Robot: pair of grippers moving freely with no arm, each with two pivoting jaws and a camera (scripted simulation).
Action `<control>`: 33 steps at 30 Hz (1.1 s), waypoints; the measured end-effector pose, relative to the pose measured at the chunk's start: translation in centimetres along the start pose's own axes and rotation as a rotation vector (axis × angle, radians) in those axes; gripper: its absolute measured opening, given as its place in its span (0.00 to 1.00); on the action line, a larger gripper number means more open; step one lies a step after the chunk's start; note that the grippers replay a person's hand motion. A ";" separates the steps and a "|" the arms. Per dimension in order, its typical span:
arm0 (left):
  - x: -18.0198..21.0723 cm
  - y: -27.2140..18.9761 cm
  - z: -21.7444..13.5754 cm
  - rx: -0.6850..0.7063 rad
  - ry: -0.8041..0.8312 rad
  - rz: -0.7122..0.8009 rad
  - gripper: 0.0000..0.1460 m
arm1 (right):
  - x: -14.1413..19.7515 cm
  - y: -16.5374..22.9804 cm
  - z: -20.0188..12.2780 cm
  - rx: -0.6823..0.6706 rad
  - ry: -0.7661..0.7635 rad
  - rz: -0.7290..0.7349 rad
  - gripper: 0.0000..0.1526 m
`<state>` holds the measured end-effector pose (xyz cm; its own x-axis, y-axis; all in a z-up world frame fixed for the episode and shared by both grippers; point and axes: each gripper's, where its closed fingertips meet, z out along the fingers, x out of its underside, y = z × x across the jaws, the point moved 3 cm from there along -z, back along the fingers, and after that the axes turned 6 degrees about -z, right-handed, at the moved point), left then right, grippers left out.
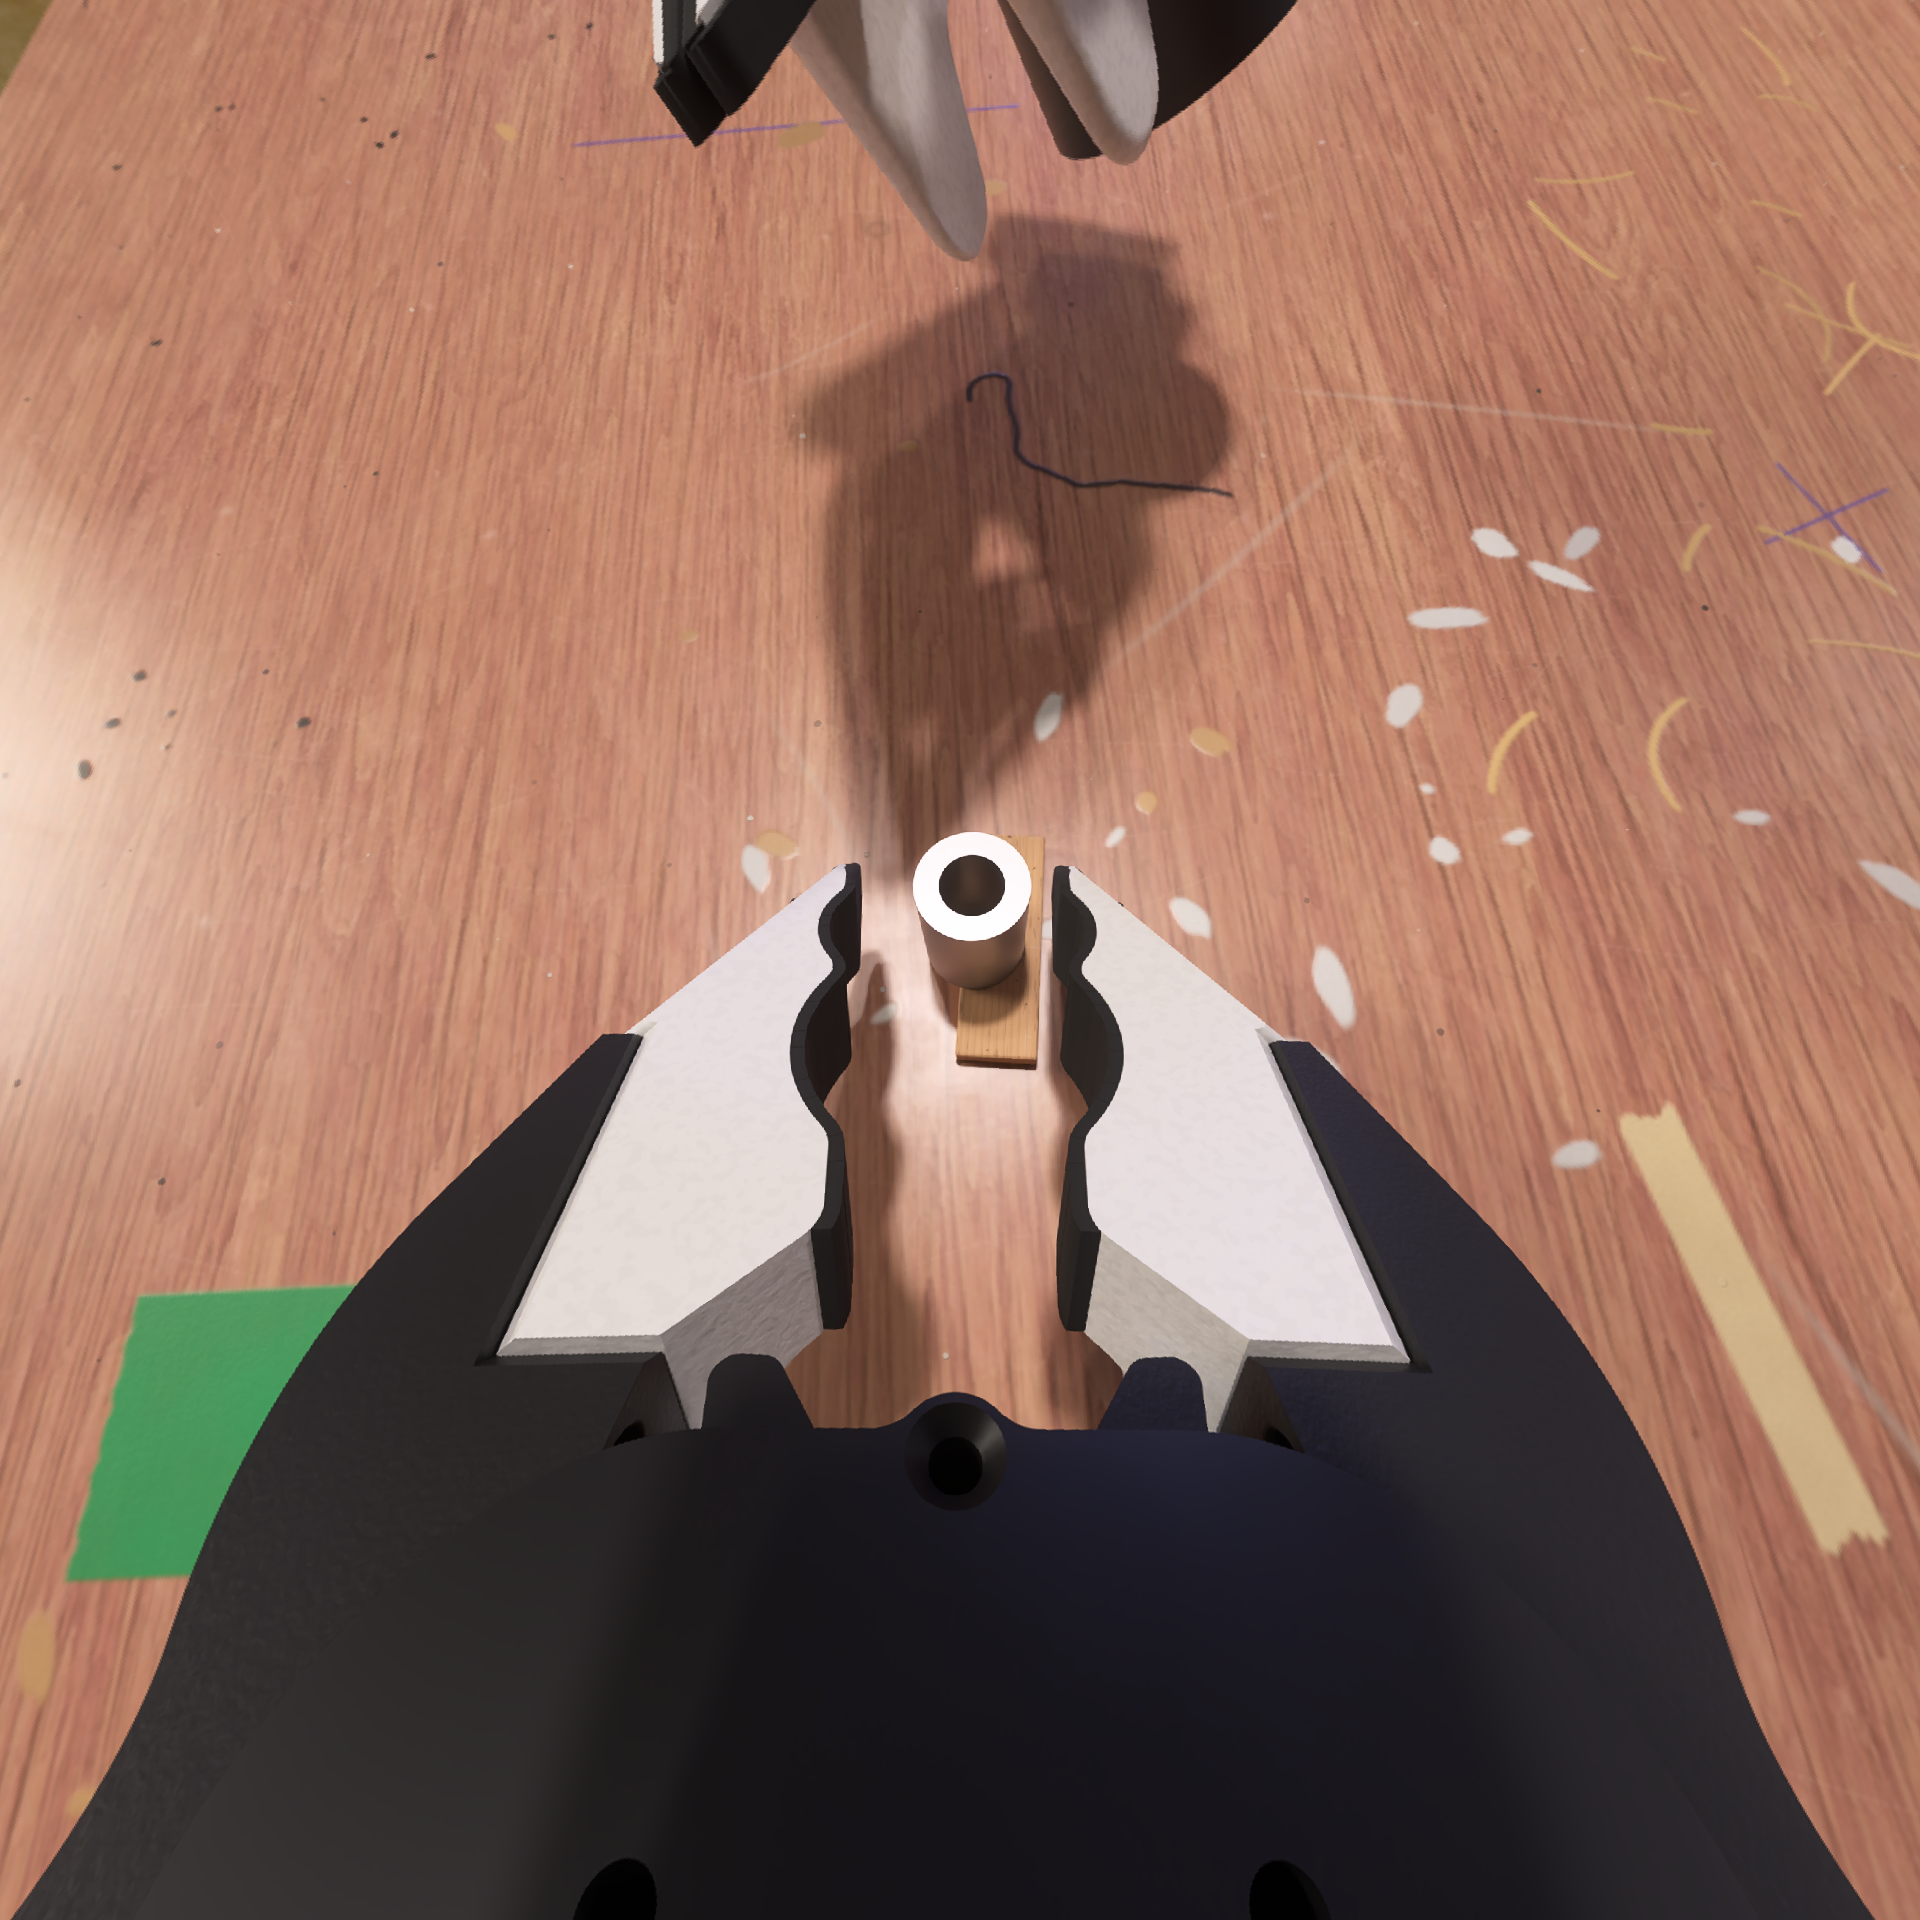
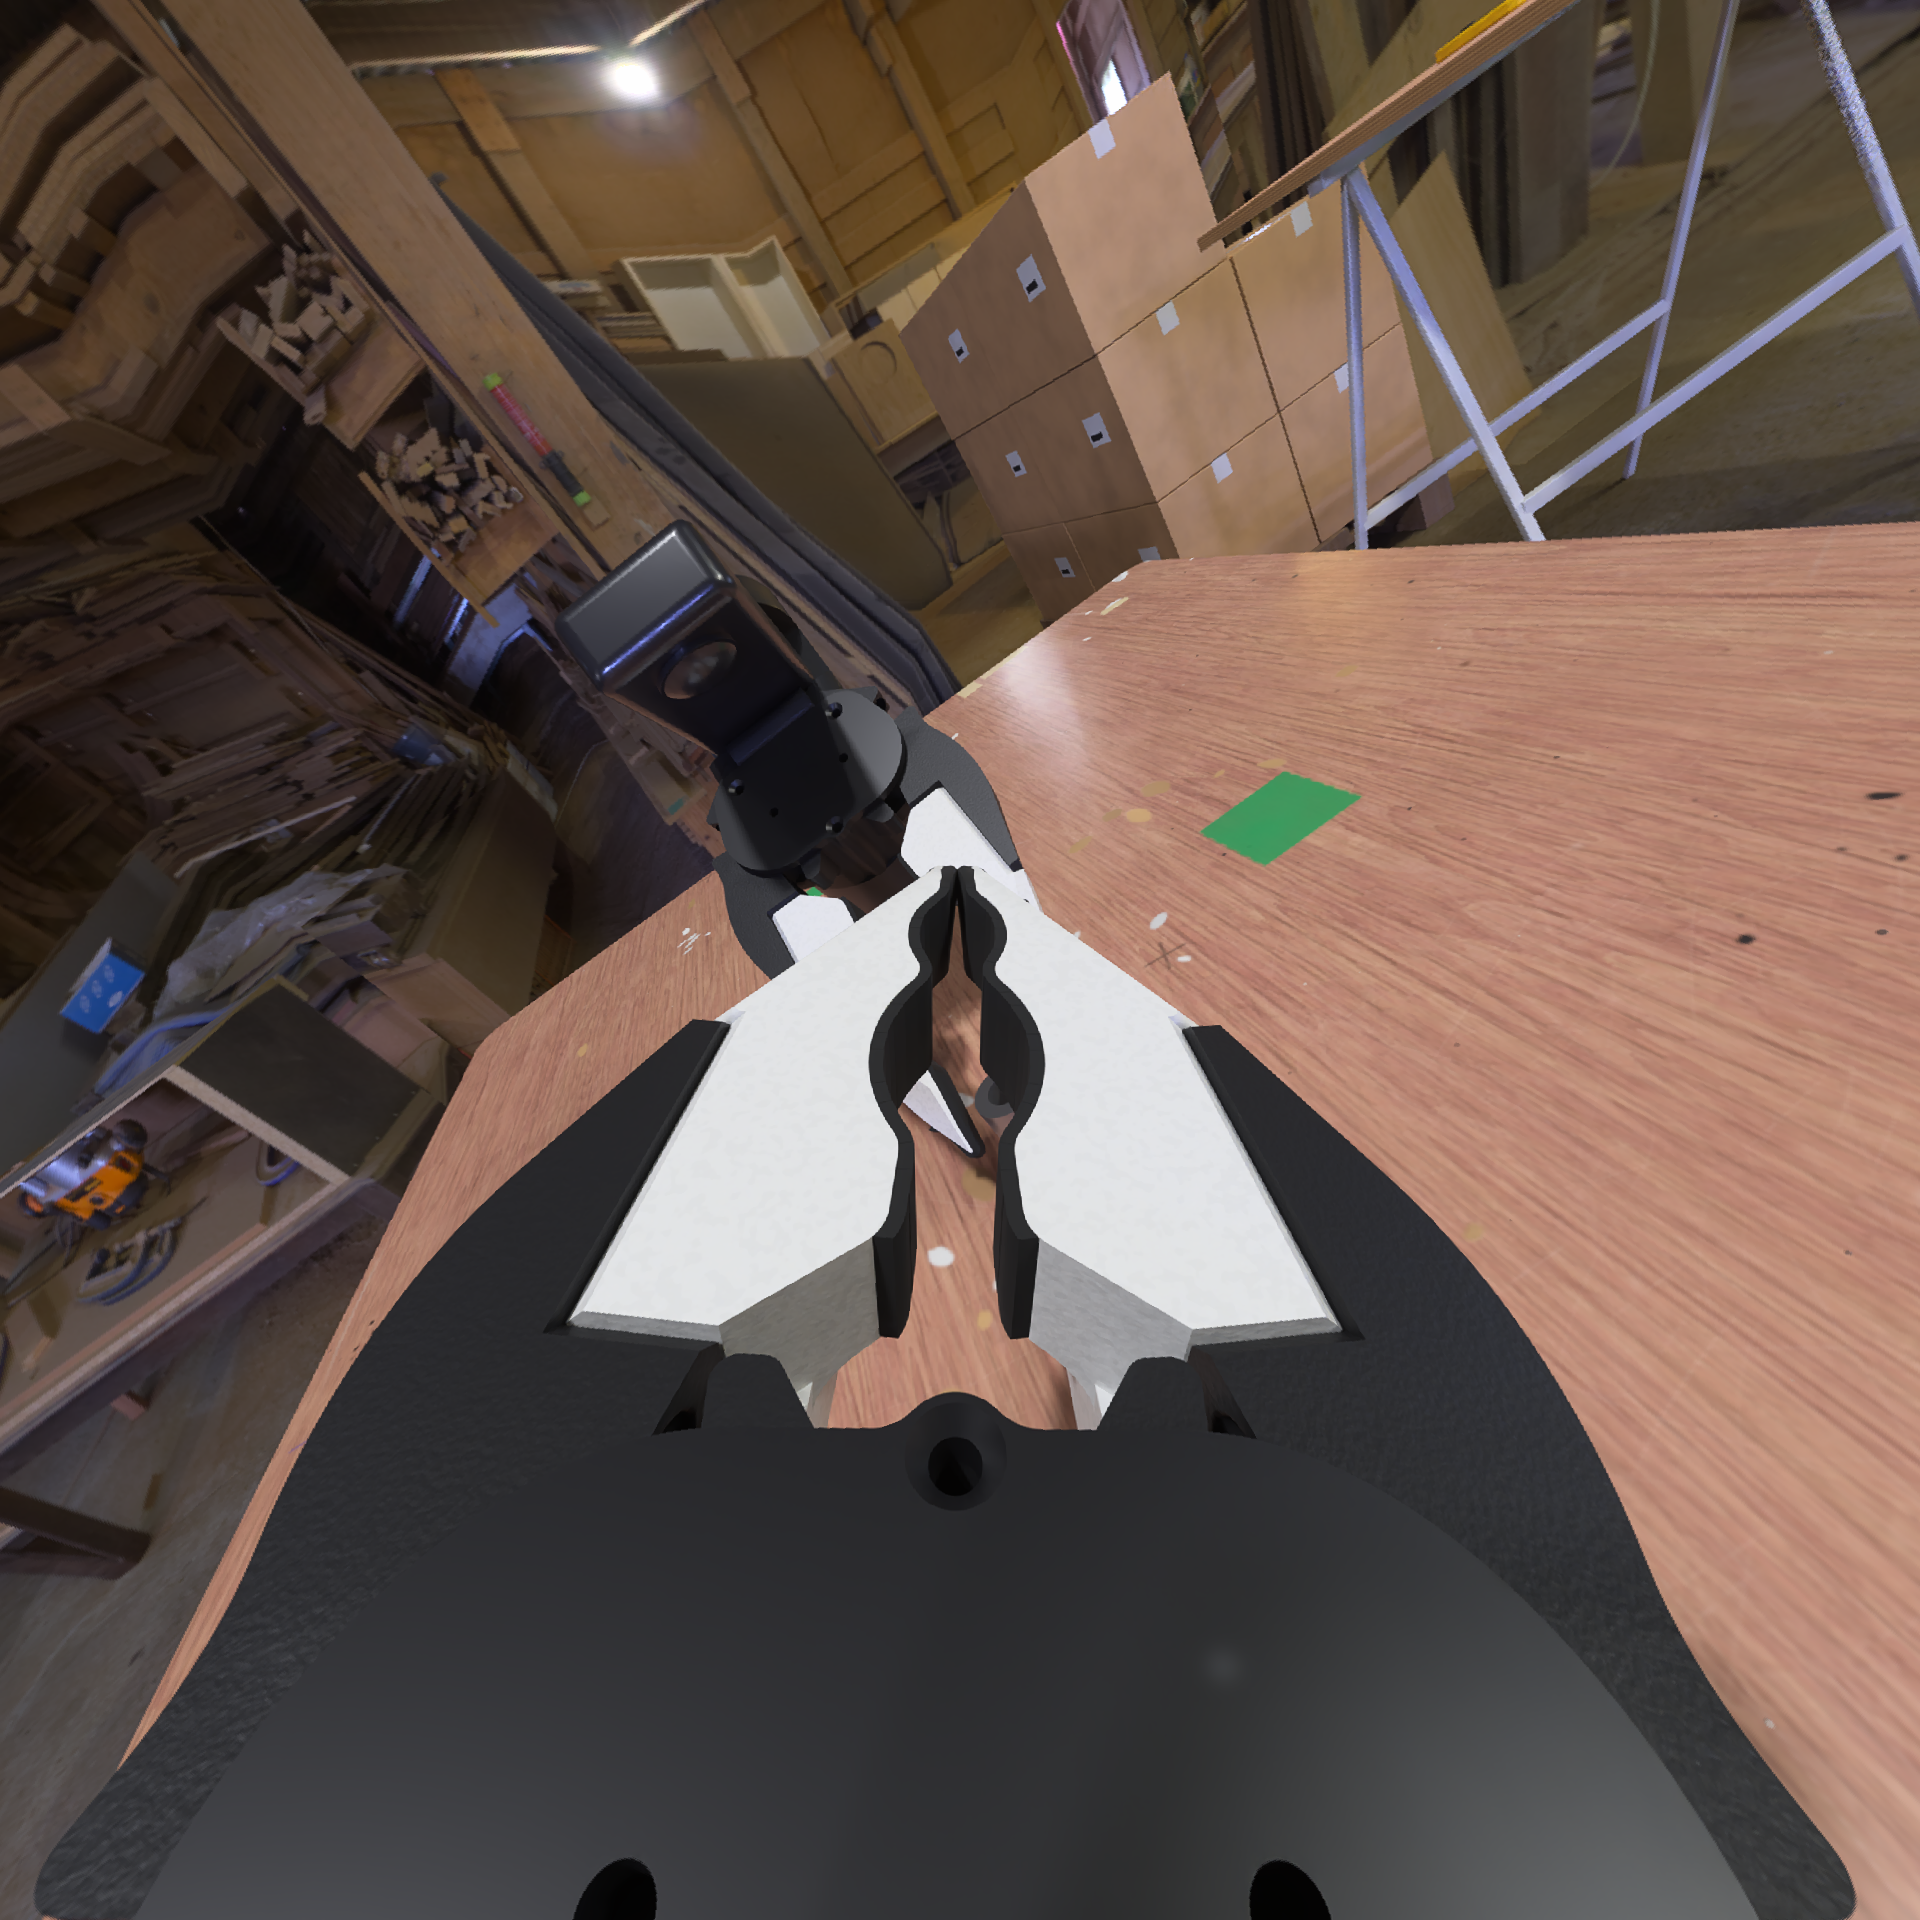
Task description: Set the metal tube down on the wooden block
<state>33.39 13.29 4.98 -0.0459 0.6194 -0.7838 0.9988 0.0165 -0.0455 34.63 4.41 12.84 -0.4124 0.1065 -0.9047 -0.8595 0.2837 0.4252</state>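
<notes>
In the left wrist view a short metal tube [image 1: 971, 940] stands upright on a thin flat wooden block [image 1: 997, 1034] lying on the wooden table [image 1: 416, 623]. My left gripper [image 1: 956, 883] is open. Its fingertips flank the tube with a gap on each side and touch nothing. My right gripper [image 2: 951, 878] is shut and empty, hovering over the table. It also shows at the top of the left wrist view [image 1: 1046, 203], beyond the tube. The tube and block are hidden in the right wrist view, where the left gripper's body [image 2: 810, 769] shows ahead.
A green patch [image 1: 197, 1423] lies on the table near left; it also shows in the right wrist view [image 2: 1278, 816]. A tan tape strip [image 1: 1745, 1320] lies near right and a black thread [image 1: 1081, 457] beyond the tube. The table edge [image 2: 582, 997] drops to workshop shelves.
</notes>
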 end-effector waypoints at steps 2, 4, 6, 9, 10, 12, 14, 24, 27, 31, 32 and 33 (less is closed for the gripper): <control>0.0 0.0 -0.1 -0.004 -0.006 0.000 0.25 | 0.0 0.0 0.0 0.001 0.000 -0.003 0.00; 0.0 0.0 -0.2 -0.014 -0.008 0.003 0.25 | -0.1 0.1 0.0 0.002 0.000 -0.005 0.00; -0.1 0.1 -0.3 -0.018 -0.013 0.003 0.25 | -0.1 0.1 0.0 0.002 -0.001 -0.006 0.00; -0.4 0.2 -0.6 -0.032 -0.032 0.005 0.25 | -0.2 0.2 -0.1 0.002 -0.003 -0.009 0.00; -0.5 0.3 -0.7 -0.037 -0.042 0.005 0.25 | -0.3 0.2 -0.1 0.002 -0.004 -0.010 0.00; -0.7 0.4 -1.0 -0.048 -0.060 0.003 0.25 | -0.3 0.3 -0.1 0.003 -0.006 -0.012 0.00; -1.0 0.6 -1.4 -0.064 -0.077 0.002 0.26 | -0.5 0.3 0.0 0.005 -0.008 -0.016 0.00; -3.6 2.8 -5.1 -0.290 -0.281 0.015 0.24 | -1.4 -0.4 0.3 0.157 0.019 -0.212 0.00; -4.4 3.3 -6.5 -0.332 -0.366 -0.011 0.22 | -1.7 -0.8 0.6 0.253 0.053 -0.348 0.00; -5.5 3.4 -8.0 -0.334 -0.482 -0.078 0.23 | -2.4 -1.3 0.7 0.475 0.133 -0.678 0.00; -5.8 3.5 -8.3 -0.331 -0.511 -0.097 0.23 | -2.7 -1.2 0.7 0.519 0.146 -0.756 0.00; -6.1 3.5 -8.7 -0.330 -0.539 -0.118 0.23 | -3.1 -1.1 0.8 0.558 0.156 -0.834 0.00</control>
<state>37.28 16.37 14.94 -0.0714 0.1185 -0.9904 0.9348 0.3544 -0.0250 37.10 4.50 15.11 0.1850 -0.4431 -0.8772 -0.6438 0.6197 -0.4488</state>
